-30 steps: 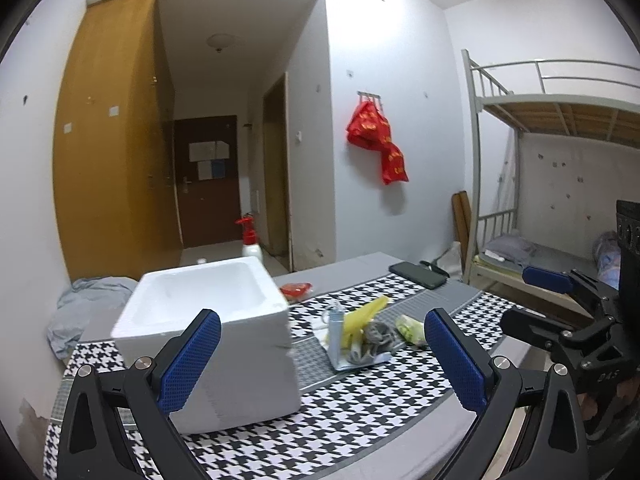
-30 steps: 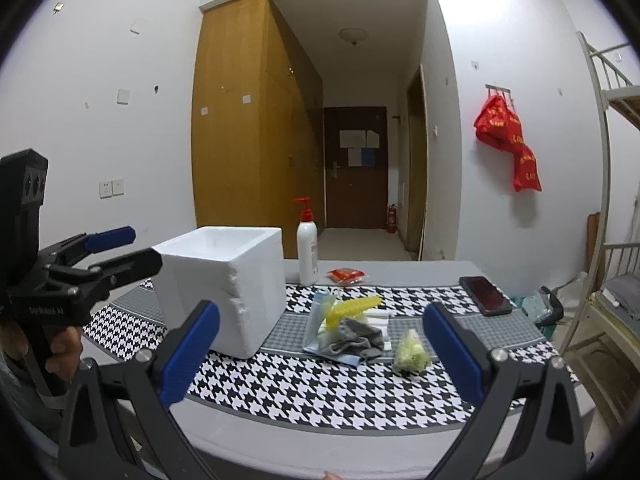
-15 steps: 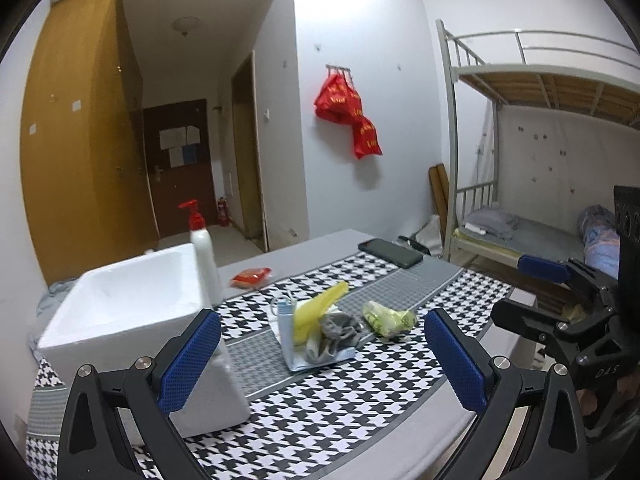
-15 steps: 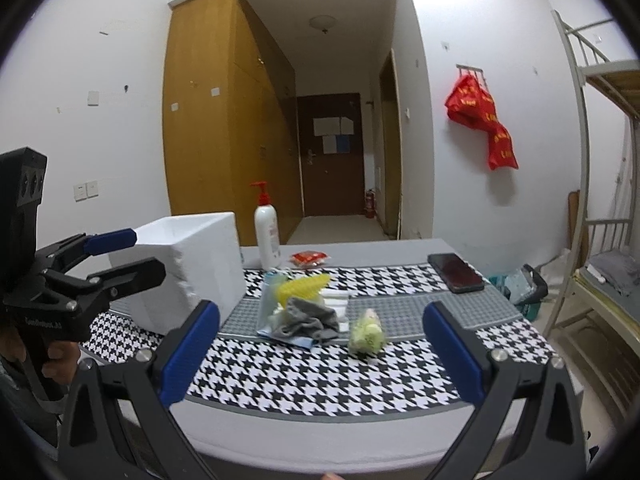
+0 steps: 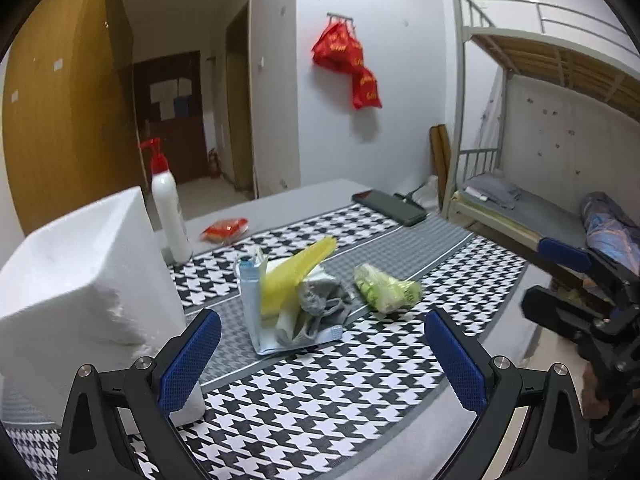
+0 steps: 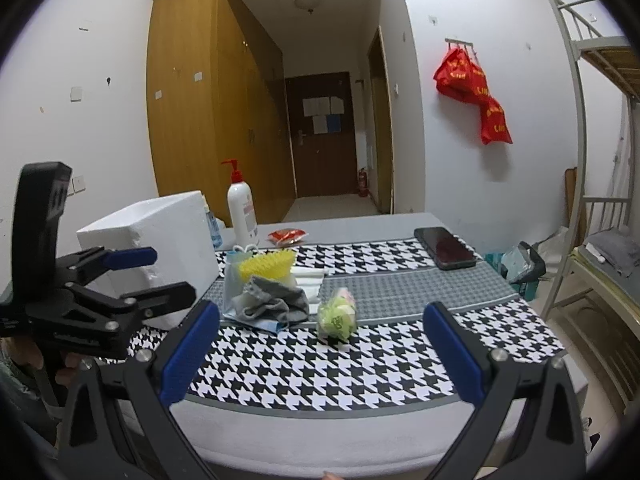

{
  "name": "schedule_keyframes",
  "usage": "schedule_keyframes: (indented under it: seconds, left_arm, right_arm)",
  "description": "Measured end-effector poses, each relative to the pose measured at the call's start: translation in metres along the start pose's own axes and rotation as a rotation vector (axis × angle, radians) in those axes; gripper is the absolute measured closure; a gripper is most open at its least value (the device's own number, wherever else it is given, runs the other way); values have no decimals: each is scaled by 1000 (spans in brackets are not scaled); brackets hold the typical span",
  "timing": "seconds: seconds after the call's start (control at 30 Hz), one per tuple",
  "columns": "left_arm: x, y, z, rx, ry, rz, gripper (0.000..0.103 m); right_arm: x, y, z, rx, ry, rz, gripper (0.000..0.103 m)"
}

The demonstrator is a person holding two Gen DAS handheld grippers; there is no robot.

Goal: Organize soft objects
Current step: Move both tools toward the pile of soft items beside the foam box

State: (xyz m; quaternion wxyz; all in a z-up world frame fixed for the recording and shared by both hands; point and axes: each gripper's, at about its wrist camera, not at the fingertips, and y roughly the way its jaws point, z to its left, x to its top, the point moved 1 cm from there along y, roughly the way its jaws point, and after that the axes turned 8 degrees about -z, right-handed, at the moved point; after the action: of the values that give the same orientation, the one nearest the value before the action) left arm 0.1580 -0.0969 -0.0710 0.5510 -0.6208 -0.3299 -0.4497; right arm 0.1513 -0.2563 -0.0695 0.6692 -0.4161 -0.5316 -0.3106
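Both grippers hang spread wide above the near edge of the houndstooth tablecloth, and neither has hold of anything. The left gripper has its blue pads far apart. The white foam box stands just behind its left finger, while the pile of soft things sits ahead of the gap and a little beyond it.

Taking that foam box as the landmark: immediately to its right lies the pile, a grey sock crumpled over a pale blue face mask, with a yellow bristly brush leaning across them. Folded white cloth or tissue seems to lie underneath, though blur makes this uncertain. Further right of the box, apart from the pile, a green soft packet lies alone.

The right gripper is equally wide, and the green packet lies ahead of it, between its fingers' lines but well short of contact. Behind the box stands a white pump bottle; a dark phone lies far to the right.
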Motion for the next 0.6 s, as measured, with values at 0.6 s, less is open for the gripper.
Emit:
schedule_keyframes:
  seconds: [0.6]
  left_arm:
    - [-15, 56, 35, 204, -65, 106, 15]
  right_arm:
    - [-13, 48, -21, 45, 32, 99, 0]
